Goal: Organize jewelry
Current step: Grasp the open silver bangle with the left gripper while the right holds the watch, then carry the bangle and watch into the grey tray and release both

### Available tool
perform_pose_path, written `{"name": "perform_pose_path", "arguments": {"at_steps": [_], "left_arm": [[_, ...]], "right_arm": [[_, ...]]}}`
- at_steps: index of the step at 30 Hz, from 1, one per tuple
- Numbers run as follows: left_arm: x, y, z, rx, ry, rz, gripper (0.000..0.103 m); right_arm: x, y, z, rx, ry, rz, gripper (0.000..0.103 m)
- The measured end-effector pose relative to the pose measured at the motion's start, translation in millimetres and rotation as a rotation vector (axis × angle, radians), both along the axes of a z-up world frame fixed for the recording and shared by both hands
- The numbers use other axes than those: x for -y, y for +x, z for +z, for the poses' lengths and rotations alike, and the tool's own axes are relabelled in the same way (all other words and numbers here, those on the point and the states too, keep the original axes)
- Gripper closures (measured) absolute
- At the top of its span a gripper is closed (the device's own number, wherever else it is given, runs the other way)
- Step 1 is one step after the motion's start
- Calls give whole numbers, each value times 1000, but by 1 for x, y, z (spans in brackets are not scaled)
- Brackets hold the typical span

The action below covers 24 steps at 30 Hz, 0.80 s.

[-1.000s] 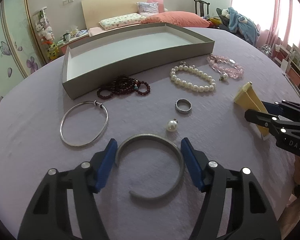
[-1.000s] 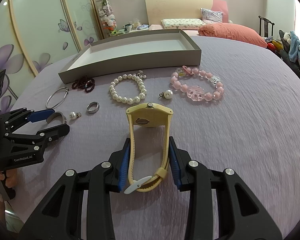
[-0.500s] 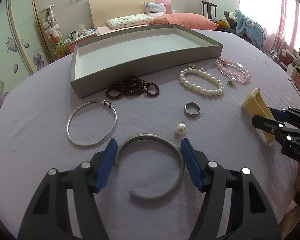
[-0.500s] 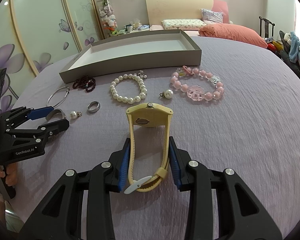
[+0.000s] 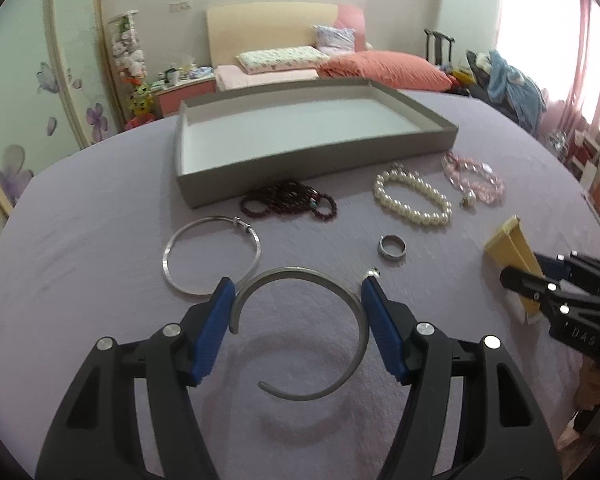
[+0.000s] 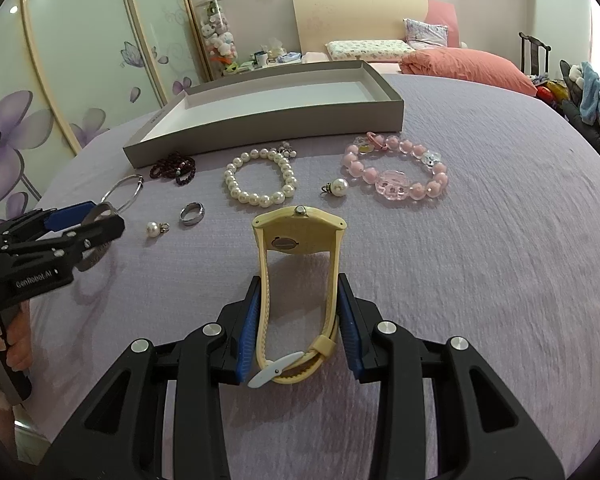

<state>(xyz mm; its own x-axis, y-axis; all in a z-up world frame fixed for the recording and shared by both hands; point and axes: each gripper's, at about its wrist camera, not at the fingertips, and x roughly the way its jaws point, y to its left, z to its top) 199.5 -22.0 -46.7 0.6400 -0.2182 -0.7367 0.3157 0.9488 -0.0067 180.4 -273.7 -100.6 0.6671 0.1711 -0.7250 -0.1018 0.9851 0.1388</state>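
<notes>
My left gripper [image 5: 298, 294] is shut on a grey open metal bangle [image 5: 300, 332] and holds it above the purple cloth, its shadow below. My right gripper [image 6: 298, 288] is shut on a cream yellow wristwatch [image 6: 298, 240], also seen in the left wrist view [image 5: 512, 250]. A grey empty tray [image 5: 300, 160] stands at the back. On the cloth lie a thin silver bangle [image 5: 210, 254], dark red beads [image 5: 290, 202], a pearl bracelet [image 5: 412, 198], a pink bead bracelet [image 6: 396, 170], a silver ring [image 5: 392, 247] and two loose pearl pendants [image 6: 156, 228] [image 6: 338, 188].
The purple cloth [image 6: 480, 260] covers the round table. A bed with pink bedding [image 5: 340, 64] and a chair with clothes [image 5: 512, 84] stand beyond the table. A wardrobe with flower panels [image 6: 60, 80] is at the left.
My left gripper has lifted the grey bangle off the cloth and moved forward toward the tray. The right gripper with the watch has stayed put.
</notes>
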Motion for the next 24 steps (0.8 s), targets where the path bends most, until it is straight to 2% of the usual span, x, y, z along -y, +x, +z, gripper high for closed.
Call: {"name": "perform_pose_path", "arguments": {"at_steps": [11,24], "left_arm": [[-20,-29,27,99,-65,108,39],[-25,-41,41,140,-80,140,39]], "right_arm": [[-1,-11,12,71,6,24,66],[3,-14,19,112,15,32,67]]}}
